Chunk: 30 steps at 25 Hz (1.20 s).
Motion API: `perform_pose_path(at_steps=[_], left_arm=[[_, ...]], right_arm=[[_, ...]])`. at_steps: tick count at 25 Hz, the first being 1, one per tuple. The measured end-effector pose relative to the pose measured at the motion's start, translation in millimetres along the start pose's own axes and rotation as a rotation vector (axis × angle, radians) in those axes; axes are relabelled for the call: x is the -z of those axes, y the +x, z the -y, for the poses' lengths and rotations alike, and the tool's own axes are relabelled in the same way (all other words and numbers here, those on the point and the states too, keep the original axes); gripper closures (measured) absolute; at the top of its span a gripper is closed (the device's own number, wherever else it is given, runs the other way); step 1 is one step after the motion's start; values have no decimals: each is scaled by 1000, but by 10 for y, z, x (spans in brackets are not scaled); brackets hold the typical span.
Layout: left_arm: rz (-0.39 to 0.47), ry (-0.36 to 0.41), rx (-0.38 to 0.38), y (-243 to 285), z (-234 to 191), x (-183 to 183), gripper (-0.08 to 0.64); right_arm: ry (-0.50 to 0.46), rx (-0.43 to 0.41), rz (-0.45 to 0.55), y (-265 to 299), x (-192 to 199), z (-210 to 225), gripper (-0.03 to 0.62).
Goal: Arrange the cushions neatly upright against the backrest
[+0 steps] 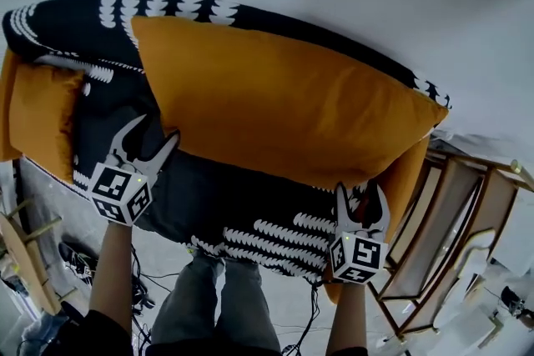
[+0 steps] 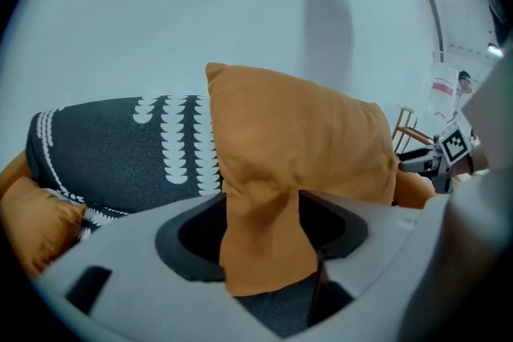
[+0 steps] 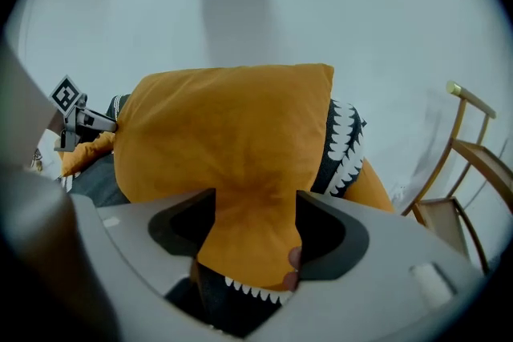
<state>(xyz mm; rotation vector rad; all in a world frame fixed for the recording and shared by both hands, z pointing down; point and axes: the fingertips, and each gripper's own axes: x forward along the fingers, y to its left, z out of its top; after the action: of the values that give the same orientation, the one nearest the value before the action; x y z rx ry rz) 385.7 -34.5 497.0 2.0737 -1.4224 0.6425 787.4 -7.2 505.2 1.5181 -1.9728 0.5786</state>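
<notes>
Head view shows the orange cushion (image 1: 284,104) upright against the sofa (image 1: 83,29) backrest, its lower corners between the parted jaws of the released left hand-held gripper (image 1: 157,129) and right hand-held gripper (image 1: 359,189).

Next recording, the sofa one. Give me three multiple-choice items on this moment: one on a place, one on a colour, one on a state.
1. The large orange cushion is: A on the floor; B upright against the backrest; C on a table.
2. The pattern on the dark cover is: A red; B green; C white.
3. Between the jaws of the left gripper and of the right gripper is: A a corner of the orange cushion; B nothing; C a cable.
Answers: 1 B, the head view shows it leaning there. 2 C, white scallops run across it. 3 A, each gripper view shows orange fabric between its parted jaws.
</notes>
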Motion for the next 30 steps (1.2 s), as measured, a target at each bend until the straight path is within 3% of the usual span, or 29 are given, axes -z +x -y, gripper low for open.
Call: perform_pose_path(at_steps=[5,9,15,17,23,30], left_arm=[[75,-21,-26,-379,-79,-56,318],[130,-41,-89,-759,-215,-26,400],[198,-135,-188,-1519,-550,153,522],[233,-185,-244,-1873,-687,205,558],[349,-315,-463,-3081,-1105,474,558],[403,-358,-665,-4636,-1295,1034,558]], right_arm=[[-33,22,88,-179,-250,-260,375],[-97,-38,136,-256,-474,-738,425],[-139,-158,159,-263,-758,-1655,578],[-162,-231,169,-280,-904,-2021,578],[-232,-490,221,-450,-1340,-3270,580],[-341,-730,259,-1157,-1469,-4831,580]])
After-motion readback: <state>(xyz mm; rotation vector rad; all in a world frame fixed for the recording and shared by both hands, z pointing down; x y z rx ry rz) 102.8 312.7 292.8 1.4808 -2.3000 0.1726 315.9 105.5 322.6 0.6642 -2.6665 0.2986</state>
